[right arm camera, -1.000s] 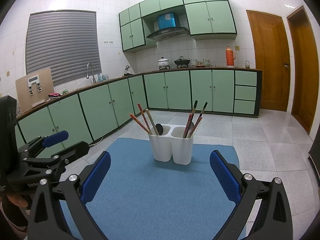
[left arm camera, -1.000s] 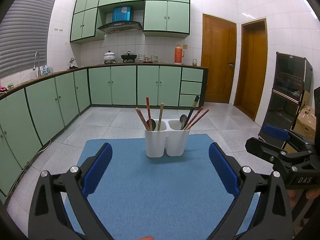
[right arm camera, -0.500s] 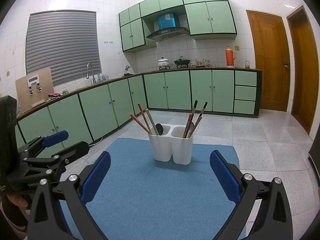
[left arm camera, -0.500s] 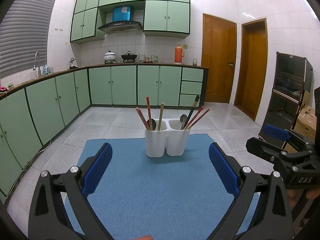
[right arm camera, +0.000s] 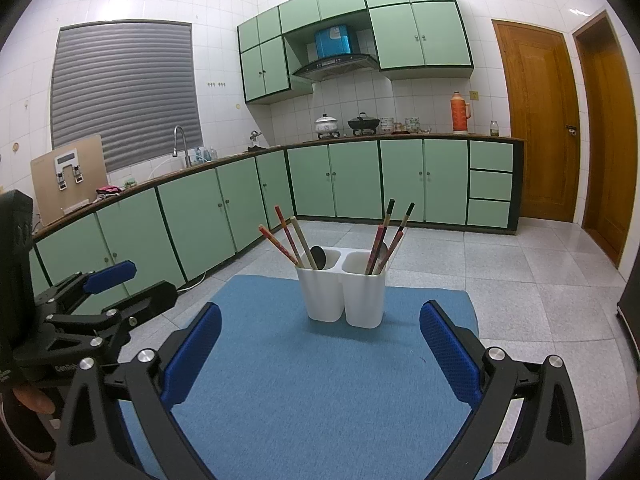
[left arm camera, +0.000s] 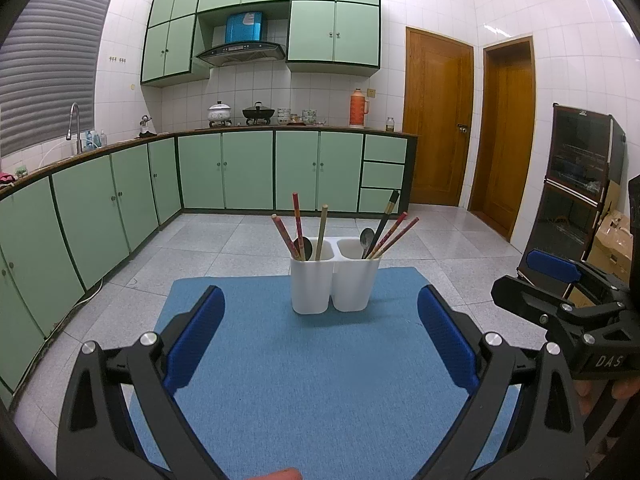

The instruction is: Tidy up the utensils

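Observation:
A white two-compartment utensil holder stands at the far end of a blue mat. Its left compartment holds red and tan chopsticks and a dark spoon. Its right compartment holds red and black chopsticks and a metal spoon. My left gripper is open and empty, short of the holder. My right gripper is open and empty, also short of it. Each gripper shows at the other view's edge: the right one, the left one.
The mat lies on a table over a grey tiled floor. Green cabinets line the left and back walls. Wooden doors stand at the back right. A dark cabinet and cardboard boxes stand at the right.

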Demonstrator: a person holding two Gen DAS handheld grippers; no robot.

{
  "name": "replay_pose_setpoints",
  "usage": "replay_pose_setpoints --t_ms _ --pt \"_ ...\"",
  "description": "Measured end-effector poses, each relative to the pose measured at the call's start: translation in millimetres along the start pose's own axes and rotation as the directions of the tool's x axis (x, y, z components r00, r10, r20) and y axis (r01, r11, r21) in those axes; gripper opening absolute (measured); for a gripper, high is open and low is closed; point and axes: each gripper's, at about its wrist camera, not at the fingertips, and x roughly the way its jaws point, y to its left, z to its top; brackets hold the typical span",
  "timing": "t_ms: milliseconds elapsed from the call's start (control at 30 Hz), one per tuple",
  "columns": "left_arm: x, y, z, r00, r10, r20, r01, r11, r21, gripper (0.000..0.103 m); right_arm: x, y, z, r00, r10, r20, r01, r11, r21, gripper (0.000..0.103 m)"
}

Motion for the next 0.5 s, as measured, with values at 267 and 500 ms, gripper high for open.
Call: replay_pose_setpoints --t_ms 267,500 --pt "-0.7 0.8 -1.8 1.000 0.001 -0.003 -0.001 1.000 0.002 0.094 0.7 0.1 -1.2 1.000 -0.001 -0.001 0.001 1.000 -0.001 0.097" --pt "-1.2 1.3 -2.1 1.000 0.000 -0.005 0.000 1.000 0.001 0.094 0.6 0.1 -1.0 1.000 -0.001 -0.001 0.001 1.000 -0.001 0.097"
